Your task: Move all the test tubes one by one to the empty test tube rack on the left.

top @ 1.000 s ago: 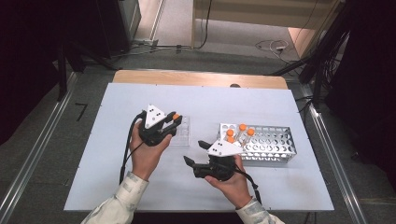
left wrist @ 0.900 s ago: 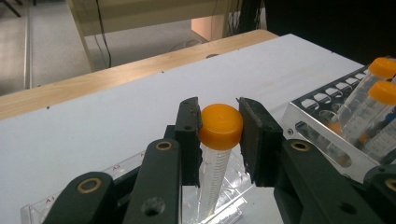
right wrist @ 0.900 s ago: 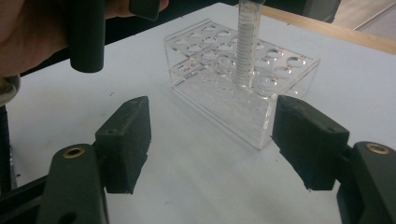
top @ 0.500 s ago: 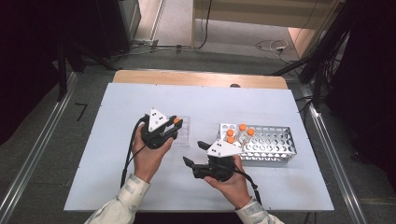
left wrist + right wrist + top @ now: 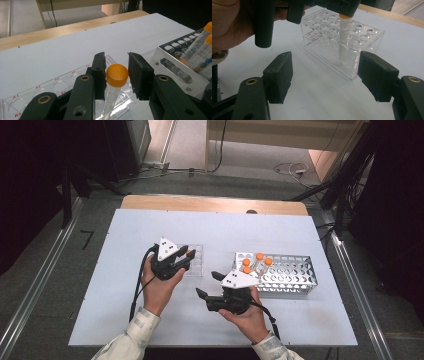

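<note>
From the high view, the left gripper (image 5: pixel 186 256) hangs over the clear plastic rack (image 5: pixel 196 262) near the middle of the white counter (image 5: pixel 125 320), the person's left hand (image 5: pixel 159 290) wrapped round its body. The right gripper (image 5: pixel 209 285) is held low just in front of the metal rack (image 5: pixel 292 275), which stands to the right of the clear one and carries several orange-capped tubes (image 5: pixel 259 256) at its left end; the two racks stand apart. In the left gripper view, an orange-capped tube (image 5: pixel 115 85) stands upright in a well of the clear plastic rack (image 5: pixel 50 87), between the jaws: the left pad lies against the cap, while a slim gap shows at the right pad, so the grip looks released, the jaws having just been opening with the tube between them. The metal rack (image 5: pixel 175 62) with its tubes sits off to the right. In the right gripper view, the right gripper (image 5: pixel 325 72) has its jaws spread wide with nothing between them, aimed at the clear plastic rack (image 5: pixel 329 42) on the counter; the tube (image 5: pixel 343 37) stands in that rack beneath the left gripper (image 5: pixel 324 7), its cap mostly hidden by it.
</note>
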A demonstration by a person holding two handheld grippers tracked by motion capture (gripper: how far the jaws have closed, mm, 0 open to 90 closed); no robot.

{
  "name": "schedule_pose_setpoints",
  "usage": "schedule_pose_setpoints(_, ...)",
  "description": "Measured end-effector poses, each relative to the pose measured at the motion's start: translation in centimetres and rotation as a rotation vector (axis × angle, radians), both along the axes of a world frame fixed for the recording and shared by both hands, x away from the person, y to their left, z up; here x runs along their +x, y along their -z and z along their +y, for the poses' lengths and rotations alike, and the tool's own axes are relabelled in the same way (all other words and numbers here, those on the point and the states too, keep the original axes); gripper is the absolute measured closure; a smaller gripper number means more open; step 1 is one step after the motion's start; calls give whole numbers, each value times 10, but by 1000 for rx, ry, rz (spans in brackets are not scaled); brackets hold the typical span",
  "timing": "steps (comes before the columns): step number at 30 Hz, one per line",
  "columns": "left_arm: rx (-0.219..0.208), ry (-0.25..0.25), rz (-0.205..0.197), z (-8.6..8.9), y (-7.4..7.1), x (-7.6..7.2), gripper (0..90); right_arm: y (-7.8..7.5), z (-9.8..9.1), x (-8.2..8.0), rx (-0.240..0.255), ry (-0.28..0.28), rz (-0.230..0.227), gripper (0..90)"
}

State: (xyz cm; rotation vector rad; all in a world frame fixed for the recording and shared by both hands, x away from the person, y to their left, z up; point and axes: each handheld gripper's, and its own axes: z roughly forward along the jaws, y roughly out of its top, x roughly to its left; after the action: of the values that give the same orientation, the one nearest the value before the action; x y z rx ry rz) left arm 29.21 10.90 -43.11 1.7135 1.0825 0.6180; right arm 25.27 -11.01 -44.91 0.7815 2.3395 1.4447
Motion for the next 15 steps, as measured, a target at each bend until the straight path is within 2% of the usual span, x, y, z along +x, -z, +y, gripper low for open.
schedule_pose_setpoints(5, -28, 17, 6, 3, -3, -2, 582, 0, 0, 0, -1, -2, 1, 270)
schedule_pose_setpoints(6, -41, 19, 10, 4, -3, -2, 551, 0, 0, -1, 0, -1, 1, 270)
schedule_pose_setpoints(7, -52, 21, 16, 5, -4, -3, 466, 0, -1, -1, 1, 0, 2, 270)
schedule_pose_setpoints(8, -62, 26, 17, 7, -5, -4, 466, 0, -1, -1, 1, 0, 2, 270)
schedule_pose_setpoints(9, -68, 28, 16, 8, -6, -5, 411, 0, -1, -2, 1, 1, 0, 269)
schedule_pose_setpoints(10, -72, 27, 12, 10, -7, -6, 411, 0, -1, -2, 3, 0, 2, 270)
schedule_pose_setpoints(12, -82, 22, 7, 15, -10, -10, 334, -1, -3, -3, 6, 3, 2, 270)
schedule_pose_setpoints(13, -84, 17, 8, 18, -10, -12, 334, -1, -3, -3, 6, 3, 2, 270)
schedule_pose_setpoints(15, -90, 10, 18, 24, -11, -16, 266, -2, -5, -3, 11, 9, 3, 270)
